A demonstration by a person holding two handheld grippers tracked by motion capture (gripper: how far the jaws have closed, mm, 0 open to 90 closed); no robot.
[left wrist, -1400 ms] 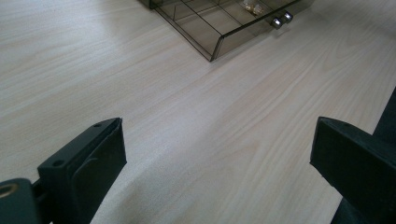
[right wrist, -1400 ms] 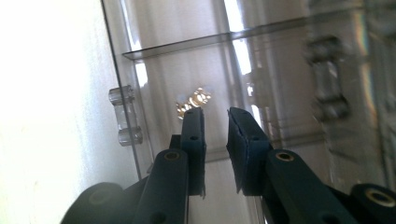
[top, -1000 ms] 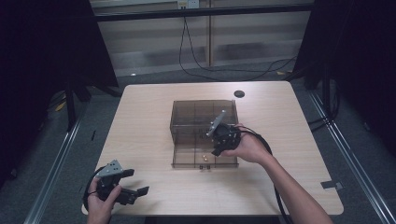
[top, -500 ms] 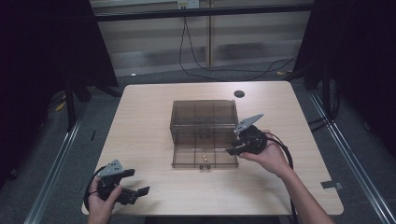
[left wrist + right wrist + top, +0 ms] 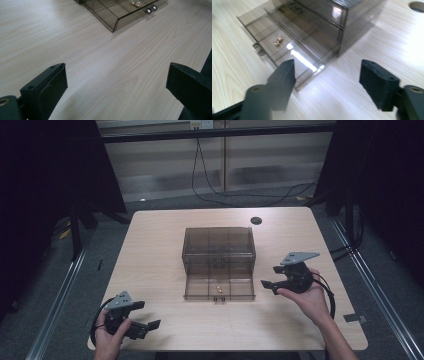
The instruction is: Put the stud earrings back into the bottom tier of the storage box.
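table (image 5: pixel 160 250) — light wood | on it — smoky drawer box (image 5: pixel 218 247)

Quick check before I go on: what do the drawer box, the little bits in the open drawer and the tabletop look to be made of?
Drawer box: likely smoke-tinted clear plastic; dividers show through its walls and it glints glossy.
Small bits in the open drawer: probably brass or gold-toned metal, shiny yellow; too small to be sure.
Table: pale wood-grain surface, matte, possibly laminate rather than solid wood.

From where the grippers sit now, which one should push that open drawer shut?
Probably the right gripper: it hangs open just beside the pulled-out drawer, facing it. The left gripper, also open, rests near the table's front-left corner, farther from the drawer.
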